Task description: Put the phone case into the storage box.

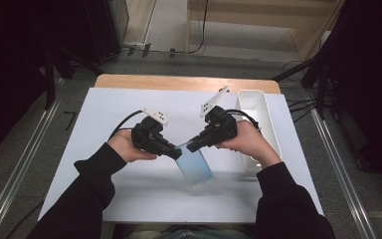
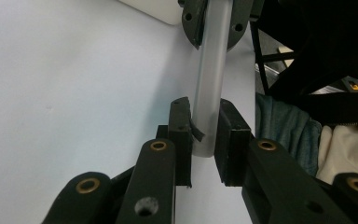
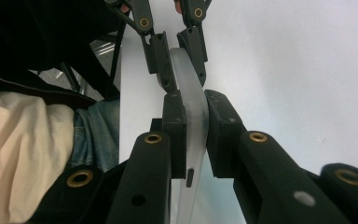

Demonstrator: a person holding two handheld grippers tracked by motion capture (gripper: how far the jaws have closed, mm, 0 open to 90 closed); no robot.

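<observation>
- Sleeves: my forearms come in from the near edge, black cuffs, one hand on each tool.
- Sheet (image 1: pixel 129 199): white cover over the table; bare at the near side, so the work sits mid-table with room around it.
- Pouch (image 1: pixel 195 164): translucent, blue-tinted, flat; mid-table, hanging tilted from its top edge with the low end towards me, just over the sheet or touching it, I cannot tell which. Held by two points, I judge, so the top edge stays taut for opening or pulling apart.
- Left gripper (image 2: pixel 204 135): clamped on the pouch's top edge at its left corner; pads press the thin film from both sides.
- Right gripper (image 3: pixel 195 126): clamped on the same edge just right of the left one, jaws narrow with the film pinched between them. The two tools meet nose to nose over the pouch.
- Bin (image 1: pixel 266 122): white, long, open-topped; right side of the table, running near to far beside my right hand, likely the place the pouch goes.
- Table edge (image 1: pixel 179 82): bare wood strip beyond the sheet.
</observation>
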